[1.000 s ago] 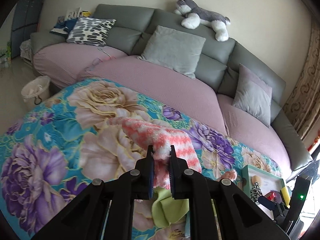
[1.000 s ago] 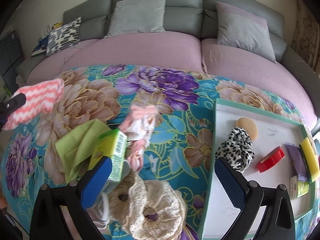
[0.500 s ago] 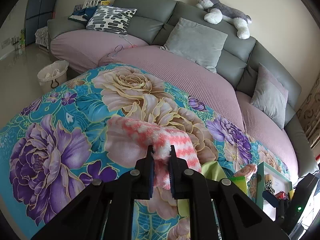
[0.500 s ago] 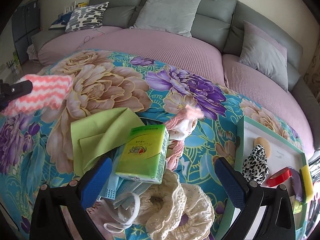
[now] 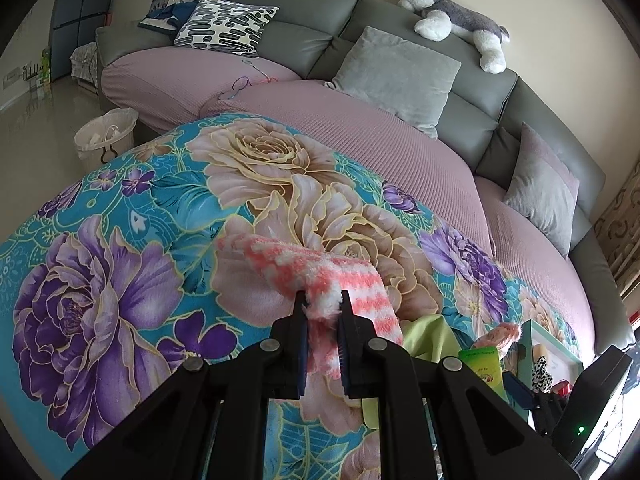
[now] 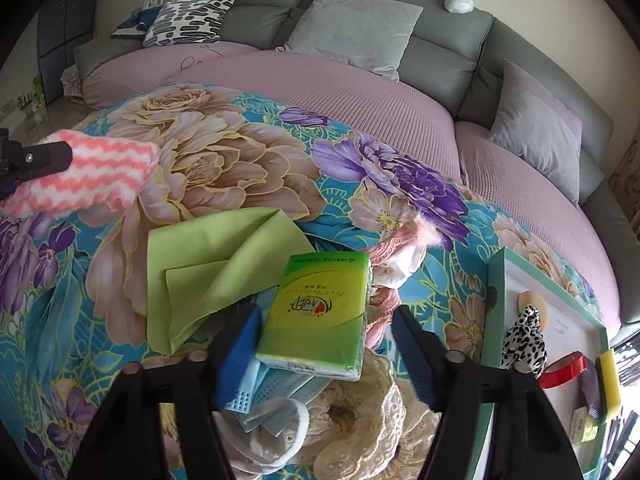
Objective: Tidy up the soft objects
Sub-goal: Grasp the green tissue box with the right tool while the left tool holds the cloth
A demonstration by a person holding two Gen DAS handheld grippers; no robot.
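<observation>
the left gripper (image 5: 323, 312) has its jaws pinching one edge of the pink-and-white striped cloth (image 5: 320, 276), which hangs lifted above the floral-covered bench (image 5: 120, 280), toward its left, bare part. the right gripper (image 6: 324, 332) has its jaws spread wide, straddling the green tissue pack (image 6: 320, 312) without gripping it.

progress, as a judgement: the task is at an early stage. one soft item is in transit and not yet set down. the pile beneath the right gripper is unsorted: green cloth (image 6: 216, 264), tissue pack, blue face mask (image 6: 280, 388), cream lace item (image 6: 360, 420) and pink fluffy item (image 6: 400, 248), all overlapping. the tray (image 6: 494, 300) at the right holds a leopard-print scrunchie (image 6: 524, 340), a red tape roll (image 6: 564, 372) and a yellow sponge (image 6: 608, 380). most items remain to be placed.
</observation>
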